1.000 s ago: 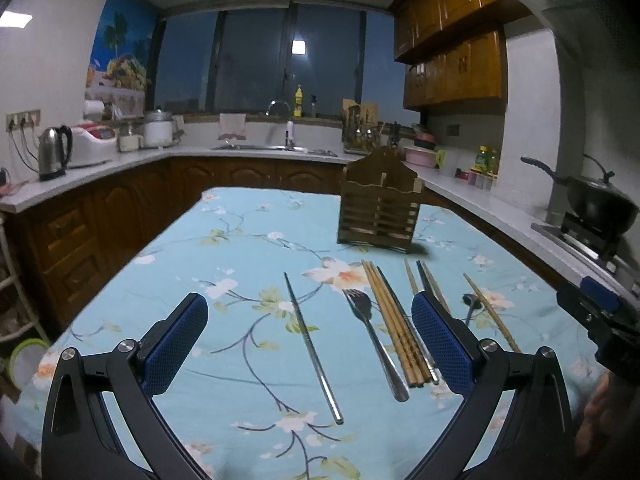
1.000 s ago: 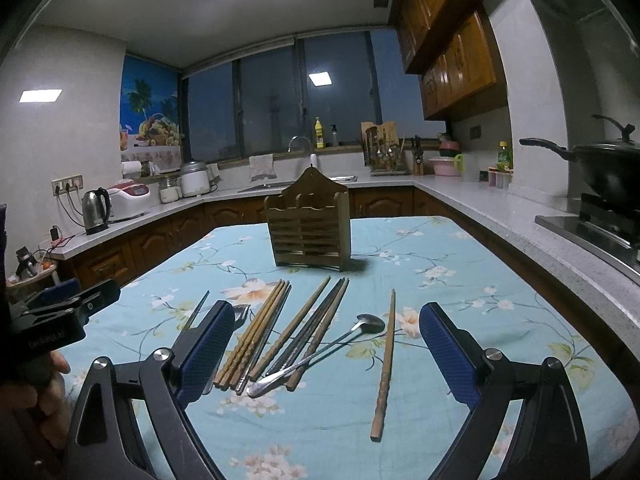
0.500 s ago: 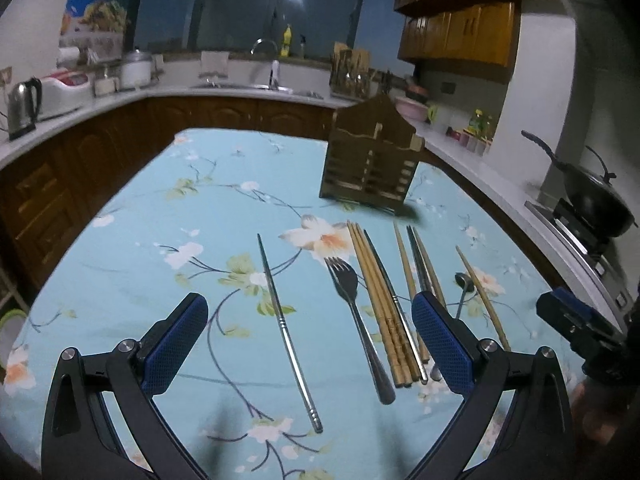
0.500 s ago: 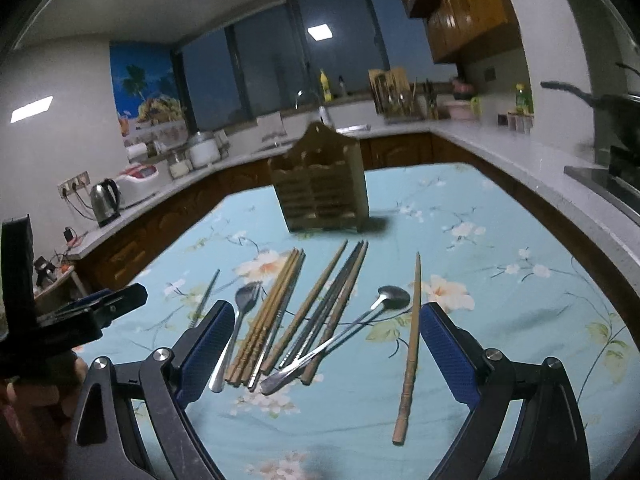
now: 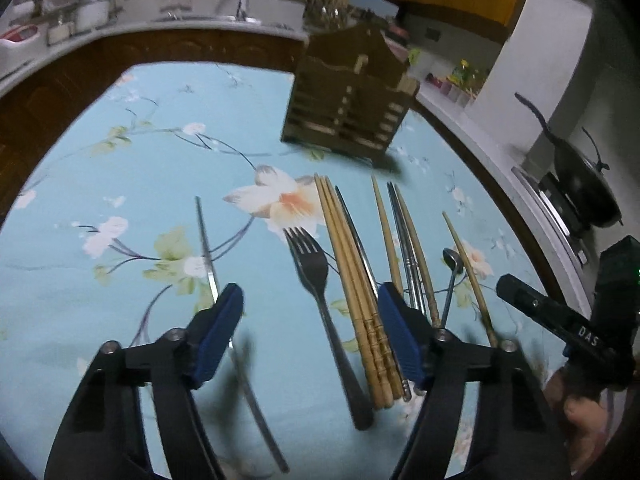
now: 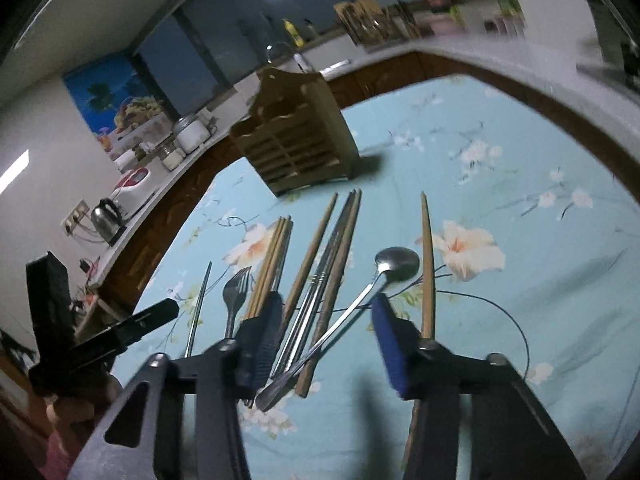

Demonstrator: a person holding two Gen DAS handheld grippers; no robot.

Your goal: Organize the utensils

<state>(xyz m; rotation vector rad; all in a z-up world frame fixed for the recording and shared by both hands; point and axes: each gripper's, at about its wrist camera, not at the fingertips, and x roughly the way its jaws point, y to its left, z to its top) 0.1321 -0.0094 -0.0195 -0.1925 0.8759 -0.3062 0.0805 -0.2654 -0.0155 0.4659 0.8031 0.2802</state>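
A wooden utensil holder point(image 5: 349, 96) stands upright on the floral tablecloth point(image 5: 120, 184); it also shows in the right wrist view point(image 6: 298, 136). In front of it lie a fork point(image 5: 320, 292), a bundle of wooden chopsticks point(image 5: 356, 288), metal chopsticks point(image 5: 404, 248), a spoon point(image 5: 450, 280) and one lone metal chopstick point(image 5: 208, 252). My left gripper point(image 5: 310, 332) is open and low over the fork and wooden chopsticks. My right gripper point(image 6: 326, 340) is open, its jaws either side of the spoon handle point(image 6: 348, 316) and the metal chopsticks point(image 6: 316, 304), holding nothing.
A kitchen counter point(image 5: 160, 28) with a sink and appliances runs behind the table. A black wok point(image 5: 580, 184) sits on the stove at the right. A kettle point(image 6: 106, 216) stands on the counter at the left. A single wooden chopstick point(image 6: 427, 264) lies right of the spoon.
Both grippers have tilted down and moved lower and closer to the utensils. Both jaw gaps have narrowed but stay open. The utensils have not moved.
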